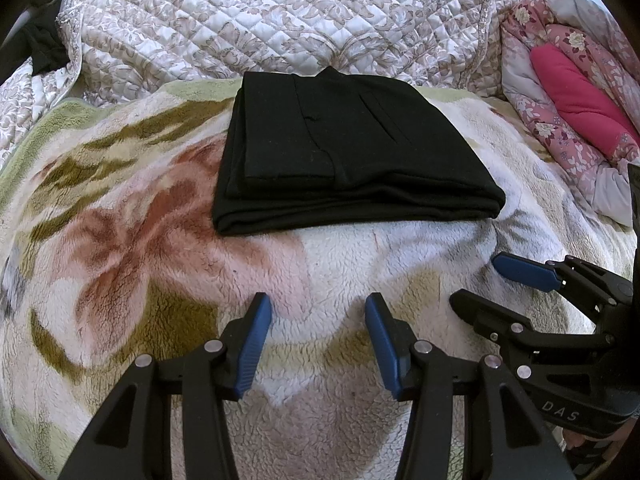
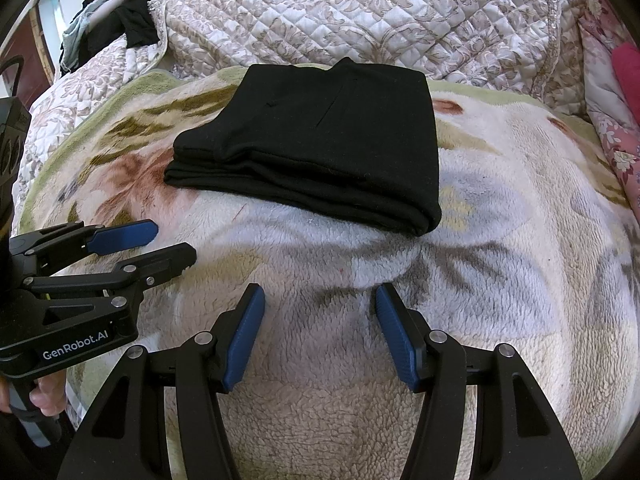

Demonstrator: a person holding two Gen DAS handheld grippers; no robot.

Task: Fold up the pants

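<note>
My left gripper (image 1: 318,344) and right gripper (image 2: 320,332) both hang empty with jaws apart above the fleece blanket (image 1: 120,240), short of the folded black pants (image 1: 352,152), which look soft, light and floppy, best pinched at their layered near edge.

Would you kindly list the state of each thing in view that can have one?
Pants: folded into a flat stack, lying on the fleece blanket, touched by neither gripper.
Left gripper: open, empty, short of the pants.
Right gripper: open, empty, short of the pants.
Fleece blanket: spread flat.
Quilt: bunched up behind the pants.
</note>
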